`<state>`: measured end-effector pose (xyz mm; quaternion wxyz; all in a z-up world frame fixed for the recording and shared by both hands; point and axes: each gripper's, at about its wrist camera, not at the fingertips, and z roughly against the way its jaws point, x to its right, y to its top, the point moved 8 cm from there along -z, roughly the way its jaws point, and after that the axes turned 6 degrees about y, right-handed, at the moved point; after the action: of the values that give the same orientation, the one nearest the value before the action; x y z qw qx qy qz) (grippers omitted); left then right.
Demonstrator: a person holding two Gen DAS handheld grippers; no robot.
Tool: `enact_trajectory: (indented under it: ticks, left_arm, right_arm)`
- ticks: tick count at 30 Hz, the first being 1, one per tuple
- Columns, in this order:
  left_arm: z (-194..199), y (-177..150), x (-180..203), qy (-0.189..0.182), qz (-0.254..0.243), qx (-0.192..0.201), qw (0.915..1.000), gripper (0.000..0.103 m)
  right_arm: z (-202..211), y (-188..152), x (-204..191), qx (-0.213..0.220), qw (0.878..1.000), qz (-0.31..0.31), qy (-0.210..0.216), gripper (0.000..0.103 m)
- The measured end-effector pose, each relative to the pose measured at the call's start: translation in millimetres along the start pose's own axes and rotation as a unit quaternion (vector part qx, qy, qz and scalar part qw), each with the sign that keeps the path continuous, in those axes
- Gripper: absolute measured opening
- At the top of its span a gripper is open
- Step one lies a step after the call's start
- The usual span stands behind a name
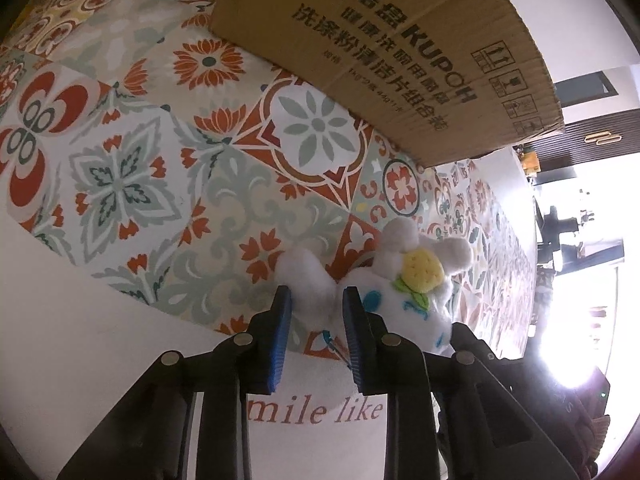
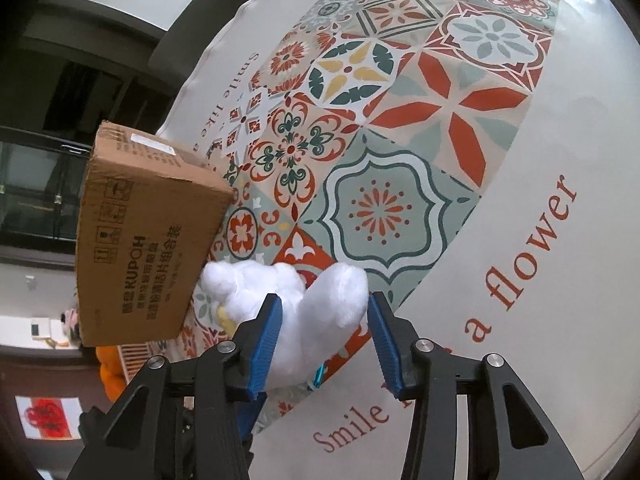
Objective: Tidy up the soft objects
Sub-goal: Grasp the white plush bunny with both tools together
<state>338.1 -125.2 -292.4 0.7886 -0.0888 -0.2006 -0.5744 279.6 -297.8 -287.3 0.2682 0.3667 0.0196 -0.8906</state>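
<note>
Here both tongs closed in on the white plush toy [image 1: 404, 280] lying on the patterned tablecloth [image 1: 132, 184], just beside the cardboard box [image 1: 400, 60].
The left tongs [image 1: 316, 320] pinched one plush limb; the right tongs [image 2: 324, 320] stood spread around another, not yet squeezing: grip fully there before lifting, I judged.

Each camera sits on its own claw and looks steeply down along the fingers, close to the patterned table [image 1: 132, 184]; the left view faces the cardboard box [image 1: 400, 60] from one side, the right from the other; both share the box [image 2: 144, 240], the white plush toy [image 1: 404, 280] and the tablecloth lettering.
</note>
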Motion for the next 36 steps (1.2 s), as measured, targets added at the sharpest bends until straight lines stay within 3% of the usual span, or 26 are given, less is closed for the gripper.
enact_trajectory:
  ticks: [17, 26, 36]
  left_arm:
    - [-1, -3, 11, -0.008, -0.044, 0.040, 0.9982, 0.011]
    - [25, -2, 18, -0.012, -0.090, 0.082, 0.9925, 0.010]
    - [53, 7, 30, -0.033, -0.121, 0.118, 0.9851, 0.010]
  right_arm:
    - [1, 1, 6, 0.004, 0.999, 0.029, 0.016, 0.020]
    - [10, -2, 7, 0.013, 0.997, 0.078, 0.014, 0.017]
    - [32, 0, -26, 0.048, 0.984, 0.167, 0.026, 0.017]
